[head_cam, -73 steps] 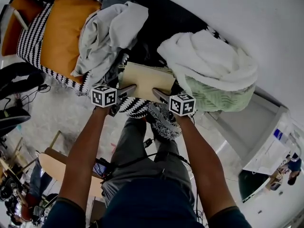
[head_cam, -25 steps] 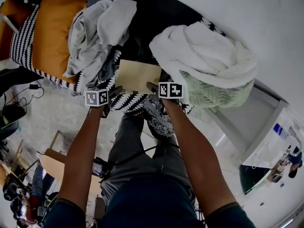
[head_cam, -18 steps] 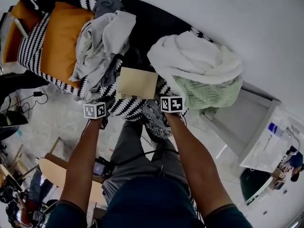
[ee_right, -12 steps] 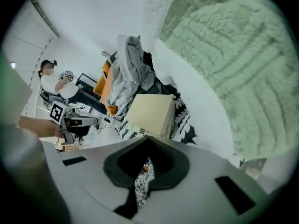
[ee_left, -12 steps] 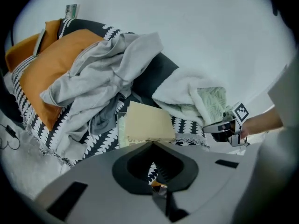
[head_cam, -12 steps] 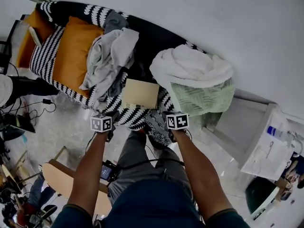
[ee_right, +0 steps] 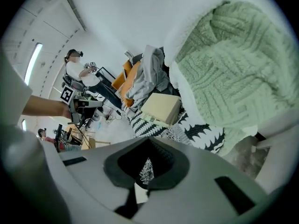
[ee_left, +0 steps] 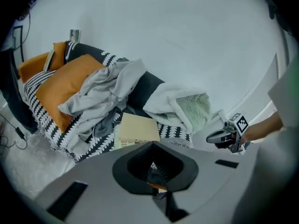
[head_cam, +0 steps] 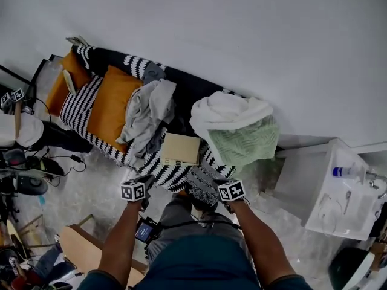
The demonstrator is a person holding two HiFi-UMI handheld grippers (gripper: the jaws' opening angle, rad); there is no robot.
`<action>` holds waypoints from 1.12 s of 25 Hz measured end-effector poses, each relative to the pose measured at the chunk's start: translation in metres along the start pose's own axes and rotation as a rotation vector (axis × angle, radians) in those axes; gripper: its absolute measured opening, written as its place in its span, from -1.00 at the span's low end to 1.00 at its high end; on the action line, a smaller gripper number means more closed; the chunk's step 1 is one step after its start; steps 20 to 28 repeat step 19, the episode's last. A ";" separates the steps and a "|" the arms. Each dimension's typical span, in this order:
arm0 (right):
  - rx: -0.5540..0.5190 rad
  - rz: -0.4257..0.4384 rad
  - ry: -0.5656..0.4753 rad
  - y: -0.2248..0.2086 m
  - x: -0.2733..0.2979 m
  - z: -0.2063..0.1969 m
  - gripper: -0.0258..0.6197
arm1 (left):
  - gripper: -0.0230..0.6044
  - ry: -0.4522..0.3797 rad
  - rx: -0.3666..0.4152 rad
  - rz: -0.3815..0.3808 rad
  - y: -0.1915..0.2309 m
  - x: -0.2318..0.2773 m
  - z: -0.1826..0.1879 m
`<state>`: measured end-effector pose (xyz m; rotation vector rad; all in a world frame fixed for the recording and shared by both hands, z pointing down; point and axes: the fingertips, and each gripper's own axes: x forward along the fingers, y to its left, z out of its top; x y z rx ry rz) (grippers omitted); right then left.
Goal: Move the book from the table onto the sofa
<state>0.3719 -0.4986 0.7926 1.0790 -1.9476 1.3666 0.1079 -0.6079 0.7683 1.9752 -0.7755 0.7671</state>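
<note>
The tan book lies flat on the sofa's black-and-white cover, between a heap of grey clothes and a white and green blanket. Neither gripper touches it. My left gripper hangs short of the sofa's front edge, its jaws shut with nothing in them. My right gripper is level with it to the right, also shut and empty. The left gripper view has the book beyond my shut left gripper. From the right gripper view the book lies past my shut right gripper.
An orange cushion, grey clothes and a white and green blanket fill the sofa. A white cabinet with a bottle stands at right. A wooden chair and cables lie at lower left. A person sits far off.
Both grippers let go of the book, shut their jaws and drew back and up from the sofa. The book stays on the cover. The head view now takes in the whole sofa.
</note>
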 end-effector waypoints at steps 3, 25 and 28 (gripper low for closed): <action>-0.029 0.008 -0.056 0.006 -0.023 -0.001 -0.88 | -0.91 -0.054 0.018 0.018 -0.010 -0.016 0.004; -0.058 0.074 -0.365 0.060 -0.151 -0.025 -0.88 | -0.91 -0.251 0.042 0.067 -0.068 -0.098 -0.031; -0.058 0.074 -0.365 0.060 -0.151 -0.025 -0.88 | -0.91 -0.251 0.042 0.067 -0.068 -0.098 -0.031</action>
